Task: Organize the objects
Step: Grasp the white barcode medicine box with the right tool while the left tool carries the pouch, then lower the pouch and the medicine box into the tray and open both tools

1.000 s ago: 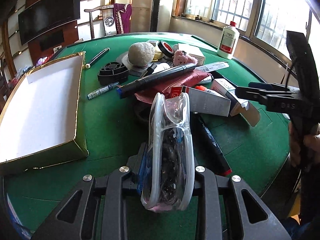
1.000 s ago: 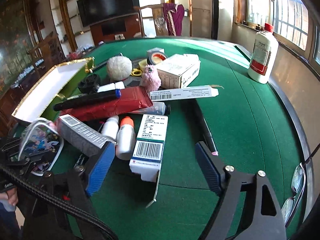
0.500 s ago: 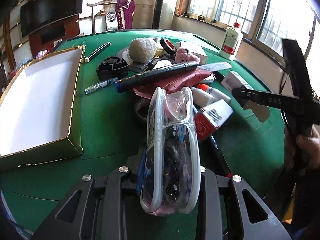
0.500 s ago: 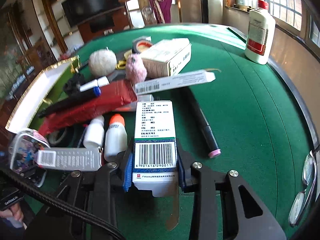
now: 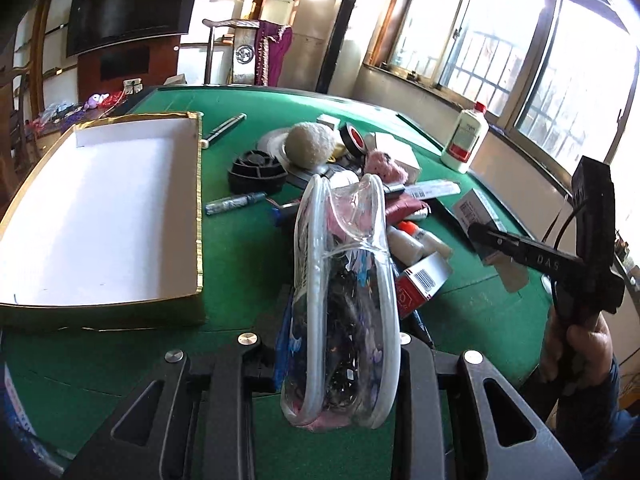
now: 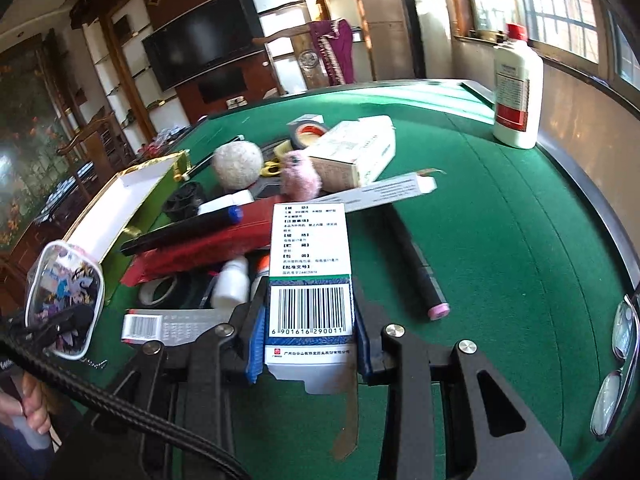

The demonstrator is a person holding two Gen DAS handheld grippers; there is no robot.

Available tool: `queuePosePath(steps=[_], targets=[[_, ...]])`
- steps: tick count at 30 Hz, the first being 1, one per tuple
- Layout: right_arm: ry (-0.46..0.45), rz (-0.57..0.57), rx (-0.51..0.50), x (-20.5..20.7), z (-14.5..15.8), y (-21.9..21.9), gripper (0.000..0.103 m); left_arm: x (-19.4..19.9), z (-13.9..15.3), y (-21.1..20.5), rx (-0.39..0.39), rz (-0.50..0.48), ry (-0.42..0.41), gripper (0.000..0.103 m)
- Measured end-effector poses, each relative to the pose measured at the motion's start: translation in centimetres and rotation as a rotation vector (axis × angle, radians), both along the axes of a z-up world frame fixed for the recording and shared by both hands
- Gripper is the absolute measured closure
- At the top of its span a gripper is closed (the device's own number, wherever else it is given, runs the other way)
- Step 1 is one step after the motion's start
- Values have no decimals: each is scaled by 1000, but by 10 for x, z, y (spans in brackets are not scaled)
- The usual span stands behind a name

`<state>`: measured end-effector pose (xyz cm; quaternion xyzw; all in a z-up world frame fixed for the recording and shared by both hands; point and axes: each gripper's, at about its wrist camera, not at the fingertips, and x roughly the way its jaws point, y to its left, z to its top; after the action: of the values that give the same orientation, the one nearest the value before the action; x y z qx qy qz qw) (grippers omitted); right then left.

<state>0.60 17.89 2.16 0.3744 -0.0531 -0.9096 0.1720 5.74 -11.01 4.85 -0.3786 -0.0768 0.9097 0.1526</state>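
Two grippers, both loaded. Left gripper (image 5: pixel 340 360) is clamped on a clear zip pouch (image 5: pixel 344 288) w/ white piping, dark bits and cartoon print inside; pouch stands upright betw. the fingers, lifted off the green felt table (image 5: pixel 248 248), just right of the gold-edged box (image 5: pixel 100 216), whose white interior holds nothing visible. In the right wrist view the same pouch (image 6: pixel 64 300) shows at far left, in front of the box's near corner.

Right gripper (image 6: pixel 308 336): jaws have just been closing and now pinch a white medicine carton (image 6: pixel 310 276) w/ barcode facing up, blue pads (image 6: pixel 256 340) pressed on both its sides. Carton is held near its bottom end, sticking out fwd over the clutter pile; its bottom flap hangs open.

Pile under/behind it: red foil pack (image 6: pixel 200 248), black marker w/ blue cap (image 6: pixel 184 232), two small white dropper bottles (image 6: pixel 232 284), tape roll (image 6: pixel 160 292), grey barcode box (image 6: pixel 168 326), yarn ball (image 6: pixel 238 164), pink pompom (image 6: pixel 300 174), larger white box (image 6: pixel 352 152). Black pen w/ pink end (image 6: pixel 416 268) lies right of the carton. White bottle w/ red cap (image 6: pixel 516 88) stands well apart at the far table edge. Glasses (image 6: pixel 618 364) at right rim.
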Motion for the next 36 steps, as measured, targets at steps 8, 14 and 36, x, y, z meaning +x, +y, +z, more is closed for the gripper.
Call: queuePosePath(steps=[8,14,36], targets=[[-16,164,-24,6,21,-56,71,7,13,-44,23,89,31,78],[-51,286,-8,3,28,-112,70,7,23,-73,27,141,55,78],[-113,452,109,-29,53,-239,70,-47,29,-148,-15,213,-9,78]])
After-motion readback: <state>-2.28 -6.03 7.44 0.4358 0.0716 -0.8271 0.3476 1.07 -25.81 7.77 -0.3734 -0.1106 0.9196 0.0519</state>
